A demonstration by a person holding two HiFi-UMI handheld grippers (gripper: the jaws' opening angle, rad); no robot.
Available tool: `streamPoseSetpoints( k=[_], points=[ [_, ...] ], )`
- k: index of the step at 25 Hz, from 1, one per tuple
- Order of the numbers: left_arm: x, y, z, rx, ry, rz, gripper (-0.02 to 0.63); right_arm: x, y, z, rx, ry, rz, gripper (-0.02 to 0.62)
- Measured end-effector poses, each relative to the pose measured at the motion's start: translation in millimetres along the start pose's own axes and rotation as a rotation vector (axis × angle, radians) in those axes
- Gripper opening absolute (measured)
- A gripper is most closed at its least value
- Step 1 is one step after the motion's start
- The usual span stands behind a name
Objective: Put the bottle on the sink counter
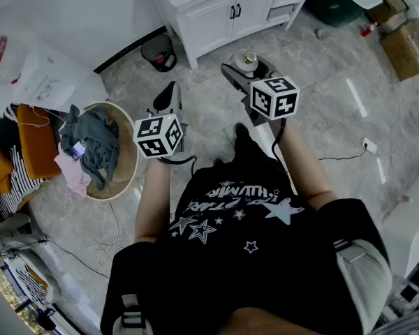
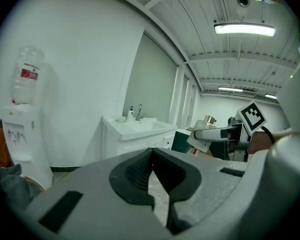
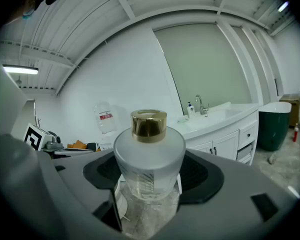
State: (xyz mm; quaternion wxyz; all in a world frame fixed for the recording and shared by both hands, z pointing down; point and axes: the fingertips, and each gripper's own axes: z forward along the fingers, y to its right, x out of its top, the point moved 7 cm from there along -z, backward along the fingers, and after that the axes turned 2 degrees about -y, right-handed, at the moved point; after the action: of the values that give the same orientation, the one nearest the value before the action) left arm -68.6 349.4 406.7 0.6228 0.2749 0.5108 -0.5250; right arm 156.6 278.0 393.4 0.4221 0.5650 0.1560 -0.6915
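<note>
Bottle [image 3: 149,154] has round frosted-glass body, cylindrical gold cap [image 3: 148,123].

No legible text anywhere for you. Your shirt [image 1: 237,208] has white lettering and stars, but it sits upside down in the head view and is too smeared to read. Water jug [image 2: 26,76] on the dispenser [image 2: 22,139]: red label, print too small. Soap bottle [image 3: 190,108] on the sink counter [image 3: 225,115]: blue label, unreadable. Bottle [image 3: 149,154] in your right gripper [image 1: 246,65]: no print you can read. Its cube and the one on your left gripper [image 1: 169,93] carry black-and-white square codes, not text.
</note>
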Motion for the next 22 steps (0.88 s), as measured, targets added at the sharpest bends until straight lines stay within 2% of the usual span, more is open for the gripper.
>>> streamPoseSetpoints(
  k=[16,22],
  points=[
    [-9,-2,-9,0.001,0.000,-0.009,0.008,-10,-10,-1,-0.003,-0.009,-0.011,0.328],
    [-22,-11,-21,0.015,-0.018,-0.027,0.008,-14,-11,-2,-0.014,0.010,0.029,0.327]
  ],
)
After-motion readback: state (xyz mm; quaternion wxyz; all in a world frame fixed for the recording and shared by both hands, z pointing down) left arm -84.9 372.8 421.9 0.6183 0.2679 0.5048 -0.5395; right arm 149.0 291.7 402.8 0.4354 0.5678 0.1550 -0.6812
